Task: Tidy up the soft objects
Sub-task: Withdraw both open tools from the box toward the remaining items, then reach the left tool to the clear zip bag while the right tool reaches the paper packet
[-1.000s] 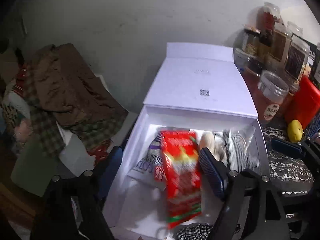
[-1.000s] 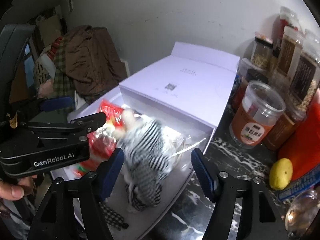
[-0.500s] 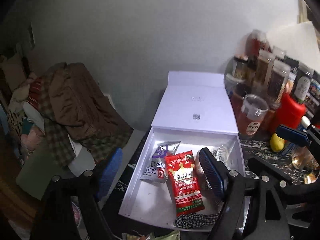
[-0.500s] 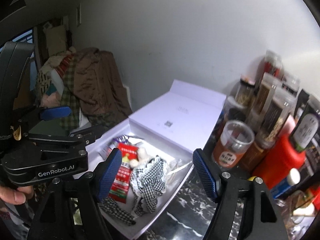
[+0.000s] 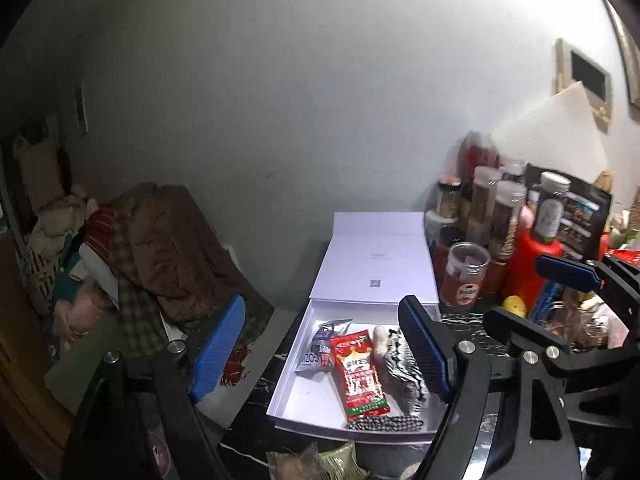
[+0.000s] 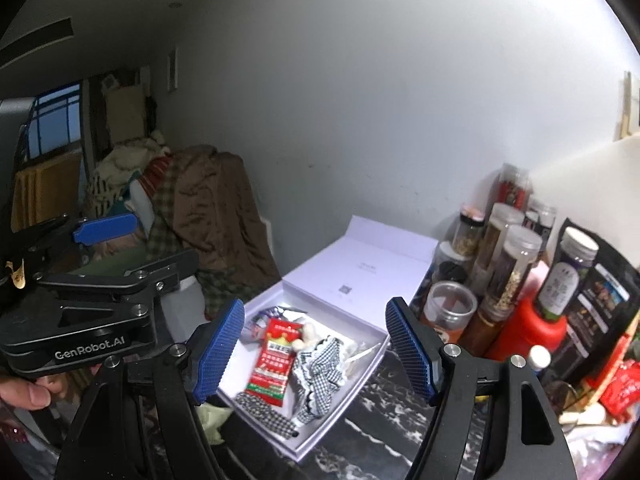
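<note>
A white box (image 5: 292, 396) with its lid folded back stands open on the dark marble counter; it also shows in the right wrist view (image 6: 360, 364). Inside lie a red snack packet (image 5: 360, 372) (image 6: 276, 360), a grey-purple packet (image 5: 320, 344), a checked cloth doll (image 5: 400, 364) (image 6: 320, 368) and a checked band (image 5: 384, 424). My left gripper (image 5: 320, 356) is open and empty, held high above the box. My right gripper (image 6: 314, 352) is open and empty, also high above it.
Jars and bottles (image 6: 500, 264) and a red container (image 6: 528, 336) crowd the counter right of the box. A yellow lemon (image 5: 514, 305) lies there. A pile of clothes (image 5: 160, 256) sits left. Green packets (image 5: 320, 464) lie at the counter's front edge.
Both grippers have pulled up and back from the box, staying open. The checked doll now lies still in the box beside the red packet.
</note>
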A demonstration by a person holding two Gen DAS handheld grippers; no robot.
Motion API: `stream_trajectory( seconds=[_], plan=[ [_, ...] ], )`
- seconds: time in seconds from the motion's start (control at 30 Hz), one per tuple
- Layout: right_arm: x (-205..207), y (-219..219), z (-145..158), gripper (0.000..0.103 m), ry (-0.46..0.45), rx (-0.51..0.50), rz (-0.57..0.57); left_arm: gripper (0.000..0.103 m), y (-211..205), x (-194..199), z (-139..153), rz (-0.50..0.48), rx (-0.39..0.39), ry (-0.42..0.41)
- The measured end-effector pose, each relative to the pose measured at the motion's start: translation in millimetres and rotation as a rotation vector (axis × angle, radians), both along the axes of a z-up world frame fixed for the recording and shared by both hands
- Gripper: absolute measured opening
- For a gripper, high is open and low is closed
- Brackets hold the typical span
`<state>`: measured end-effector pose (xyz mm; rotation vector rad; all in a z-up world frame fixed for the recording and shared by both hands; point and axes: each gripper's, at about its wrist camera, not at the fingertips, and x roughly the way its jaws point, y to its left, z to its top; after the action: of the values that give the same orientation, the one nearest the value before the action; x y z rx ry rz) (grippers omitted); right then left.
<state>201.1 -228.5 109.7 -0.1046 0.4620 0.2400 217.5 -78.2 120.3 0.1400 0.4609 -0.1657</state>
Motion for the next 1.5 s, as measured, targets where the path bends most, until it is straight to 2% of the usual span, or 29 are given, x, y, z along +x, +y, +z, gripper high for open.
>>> stream_trajectory(
  seconds=[0.27, 0.4, 0.5, 1.03, 1.37, 1.5],
  plan=[
    [-54.2, 3.4, 16.5, 0.077, -0.055, 0.006, 0.011, 0.079, 9.4, -56.6, 19.3, -0.029, -0.004, -0.060],
    [-77.6, 7.2, 16.4, 0.077, -0.061, 0.001, 0.017, 0.079, 14.3, -77.5, 19.5, -0.064, -0.018, -0.050],
    [-93.4, 9.0, 13.3, 0.081, -0.058, 0.013, 0.024, 0.079, 19.0, -91.1, 15.2, -0.077, -0.021, -0.044],
    [-135.4, 35.9, -46.4, 0.081, 0.080, 0.053, 0.051, 0.079, 56.5, -133.5, -37.1, -0.051, -0.056, 0.079],
    [-135.9, 44.9, -94.4, 0.081, 0.191, 0.068, 0.046, 0.079, 70.5, -134.2, -82.8, -0.055, -0.063, 0.205],
    [-134.2, 46.2, -113.0, 0.081, 0.224, 0.062, 0.029, 0.079, 80.5, -128.1, -102.7, -0.055, -0.088, 0.257]
  ],
)
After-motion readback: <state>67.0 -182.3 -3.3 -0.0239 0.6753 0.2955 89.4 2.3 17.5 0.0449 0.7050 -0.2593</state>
